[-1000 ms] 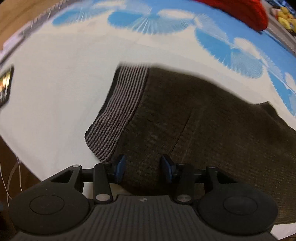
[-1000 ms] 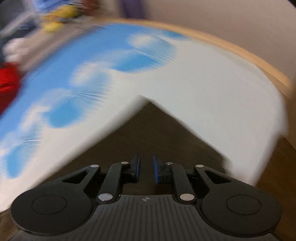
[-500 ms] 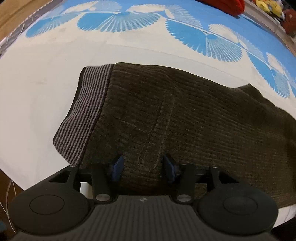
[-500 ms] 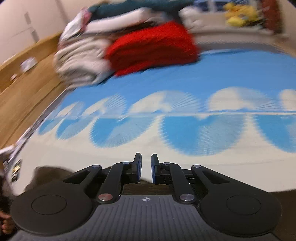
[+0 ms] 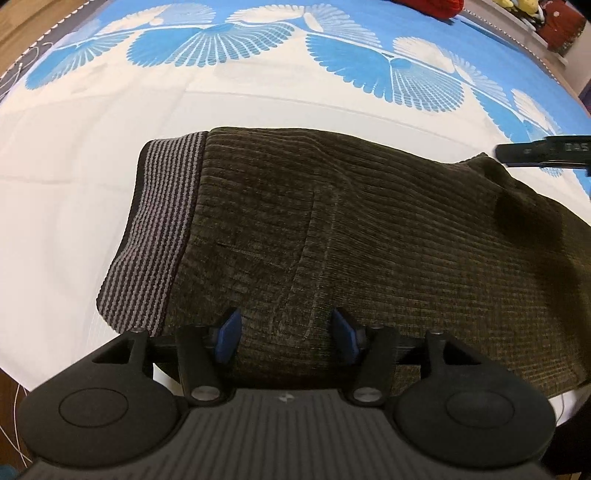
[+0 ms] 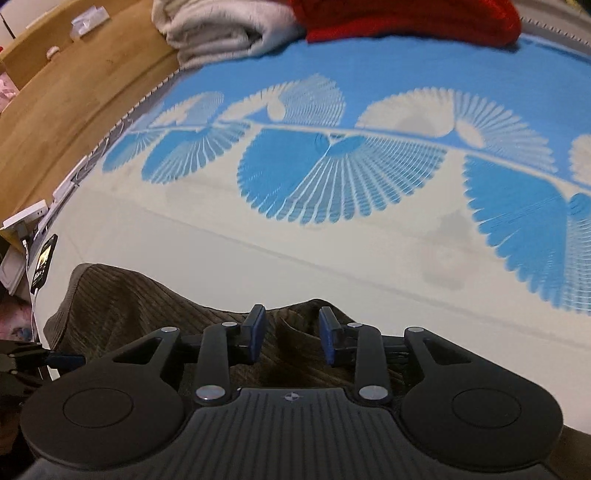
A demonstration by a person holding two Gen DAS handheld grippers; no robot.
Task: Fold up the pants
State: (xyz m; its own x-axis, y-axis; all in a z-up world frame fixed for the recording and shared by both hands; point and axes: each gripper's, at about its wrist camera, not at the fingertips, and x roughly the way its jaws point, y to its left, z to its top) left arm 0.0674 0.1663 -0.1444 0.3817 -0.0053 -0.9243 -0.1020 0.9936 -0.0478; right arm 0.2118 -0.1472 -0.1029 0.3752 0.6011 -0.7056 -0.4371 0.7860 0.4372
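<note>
Left gripper (image 5: 284, 332): jaws spread wide, holding nothing, poised over the near edge of the pants (image 5: 369, 240). Right gripper (image 6: 291, 338): jaws moderately open, empty, above a raised bump of cloth at the opposite end. The pants lie as a compact, apparently doubled-over bundle on the bed (image 5: 74, 184), striped waistband (image 5: 155, 236) showing at the left. Judgement: at least one fold is done; a final fold or smoothing may remain. Farther off, stacked clothes (image 6: 332, 18) sit at the bed's far edge.
</note>
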